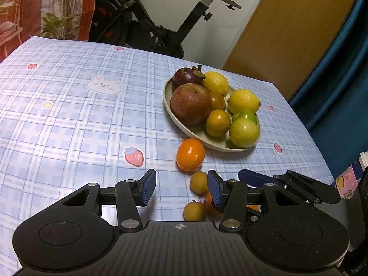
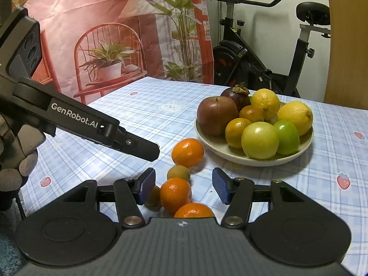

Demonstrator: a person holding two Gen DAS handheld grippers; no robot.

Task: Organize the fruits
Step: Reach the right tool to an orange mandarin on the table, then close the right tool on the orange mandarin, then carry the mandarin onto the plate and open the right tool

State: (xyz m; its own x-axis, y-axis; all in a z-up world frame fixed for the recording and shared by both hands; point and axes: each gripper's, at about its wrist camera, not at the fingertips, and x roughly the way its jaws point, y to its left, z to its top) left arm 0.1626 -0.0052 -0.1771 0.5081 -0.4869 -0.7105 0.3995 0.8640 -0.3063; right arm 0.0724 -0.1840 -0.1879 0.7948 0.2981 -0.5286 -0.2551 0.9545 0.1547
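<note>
A beige plate point(image 1: 208, 144) point(image 2: 220, 148) holds a red apple point(image 1: 191, 104), a mangosteen point(image 1: 186, 76), two lemons, two tangerines and two green fruits. Loose on the cloth before it lie an orange point(image 1: 190, 154) point(image 2: 187, 152) and two small yellow-brown fruits point(image 1: 199, 182) point(image 1: 195, 211). My left gripper point(image 1: 181, 188) is open over bare cloth, with these small fruits just by its right finger. My right gripper point(image 2: 184, 187) is open too. A second orange point(image 2: 176, 194) sits between its pads, which do not touch it, and a third orange point(image 2: 194, 210) lies below it.
The table wears a blue plaid cloth point(image 1: 69, 119) with bear and strawberry prints. In the right wrist view my left gripper point(image 2: 154, 153) reaches in from the left, held by a gloved hand point(image 2: 13, 172). An exercise bike point(image 1: 149, 30) stands behind the table.
</note>
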